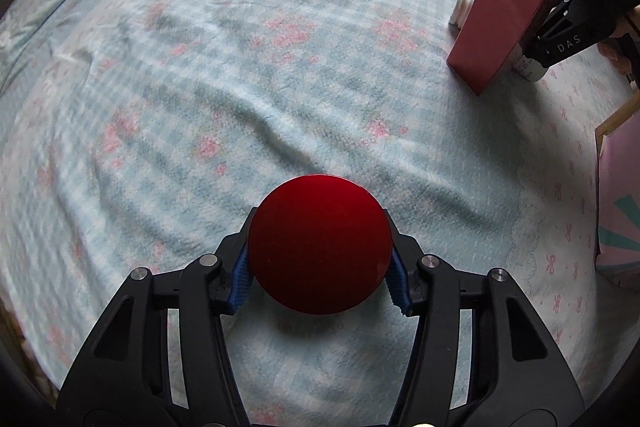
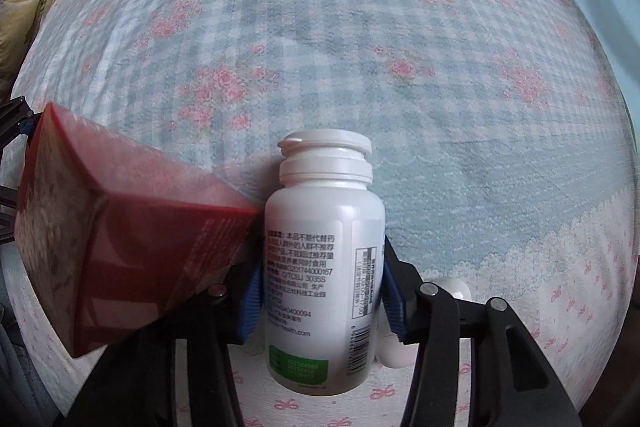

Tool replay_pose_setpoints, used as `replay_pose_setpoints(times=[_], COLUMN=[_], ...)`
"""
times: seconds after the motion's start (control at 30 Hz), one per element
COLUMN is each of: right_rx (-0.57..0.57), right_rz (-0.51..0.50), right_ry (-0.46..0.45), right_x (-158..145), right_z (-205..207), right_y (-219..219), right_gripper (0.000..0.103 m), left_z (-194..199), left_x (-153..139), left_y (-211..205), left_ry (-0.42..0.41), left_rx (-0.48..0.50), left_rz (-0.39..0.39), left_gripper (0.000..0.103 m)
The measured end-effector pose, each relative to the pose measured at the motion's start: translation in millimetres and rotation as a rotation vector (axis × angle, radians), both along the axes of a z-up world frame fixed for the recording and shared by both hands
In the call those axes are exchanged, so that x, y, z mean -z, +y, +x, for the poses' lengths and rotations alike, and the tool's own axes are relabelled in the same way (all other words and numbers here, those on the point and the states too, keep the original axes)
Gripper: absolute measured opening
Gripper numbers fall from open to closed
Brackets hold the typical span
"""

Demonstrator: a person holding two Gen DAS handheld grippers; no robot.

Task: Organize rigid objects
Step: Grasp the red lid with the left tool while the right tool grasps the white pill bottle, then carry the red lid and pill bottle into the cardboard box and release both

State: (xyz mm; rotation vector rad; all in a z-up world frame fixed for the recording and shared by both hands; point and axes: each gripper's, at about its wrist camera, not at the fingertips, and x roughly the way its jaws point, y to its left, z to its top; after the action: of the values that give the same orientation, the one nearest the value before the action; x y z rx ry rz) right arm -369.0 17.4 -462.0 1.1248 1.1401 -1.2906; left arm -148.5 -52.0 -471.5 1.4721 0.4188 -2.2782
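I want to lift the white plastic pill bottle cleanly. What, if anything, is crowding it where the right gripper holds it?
The tall red cardboard box leans against the white plastic pill bottle on its left side, beside the right gripper. A small white object lies just behind its right. Above it, nothing visible blocks.

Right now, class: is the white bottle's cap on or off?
On. The white cap sits atop the bottle, which lies on the blanket between the right gripper's pads.
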Motion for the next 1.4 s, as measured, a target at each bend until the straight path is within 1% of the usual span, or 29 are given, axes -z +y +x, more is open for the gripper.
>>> replay_pose_setpoints(times=[0.17, 0.4, 0.57, 0.67, 0.7, 0.77, 0.8, 0.93, 1.07, 1.17, 1.23, 1.4], right_rx=[0.047, 0.129, 0.203, 0.276, 0.3, 0.355, 0.383, 0.504, 0.649, 0.783, 0.872, 1.08], right_rz=[-0.014, -0.071, -0.12, -0.173, -0.189, -0.226, -0.247, -0.322, -0.4, -0.47, -0.513, -0.582], right_ry=[-0.014, -0.019, -0.022, -0.037, -0.042, -0.052, -0.054, -0.05, -0.026, -0.036, -0.035, 0.039], right_x=[-4.5, -27.8, -54.2, -79.4, -89.1, -106.5, -121.3, -158.0, -209.1, -238.7, -253.4, -291.2], right_z=[-4.2, -11.2, -15.1, -18.3, -12.1, 1.2, -1.4, 7.0, 24.3, 36.8, 42.7, 68.4], right_y=[4.4, 14.6, 26.0, 36.9, 33.7, 43.9, 57.6, 72.4, 108.4, 144.2, 169.9, 241.9], right_gripper=[0.046, 0.046, 0.046, 0.046, 0.046, 0.046, 0.046, 0.046, 0.046, 0.046, 0.046, 0.046], left_z=[1.6, 0.4, -3.4, -3.3, -3.7, -4.4, -4.9, -7.3, -10.4, -16.3, -20.9, -38.0], left_x=[-8.5, -33.5, -58.5, -77.0, -84.1, -98.5, -106.5, -143.6, -185.5, -214.2, -231.3, -266.1], left_y=[-1.4, -2.0, 0.3, 2.9, 4.2, 6.0, 7.8, 16.8, 30.5, 44.1, 56.4, 98.7], left_ry=[0.022, 0.074, 0.101, 0.124, 0.133, 0.15, 0.16, 0.198, 0.244, 0.272, 0.291, 0.334], left_rx=[-0.009, -0.005, 0.005, 0.016, 0.023, 0.035, 0.042, 0.09, 0.149, 0.203, 0.24, 0.35], left_rz=[0.005, 0.0, 0.005, 0.004, 0.003, 0.004, 0.004, -0.008, -0.022, -0.023, -0.017, 0.005], left_gripper=[0.051, 0.051, 0.051, 0.051, 0.051, 0.051, 0.051, 0.051, 0.051, 0.051, 0.051, 0.051])
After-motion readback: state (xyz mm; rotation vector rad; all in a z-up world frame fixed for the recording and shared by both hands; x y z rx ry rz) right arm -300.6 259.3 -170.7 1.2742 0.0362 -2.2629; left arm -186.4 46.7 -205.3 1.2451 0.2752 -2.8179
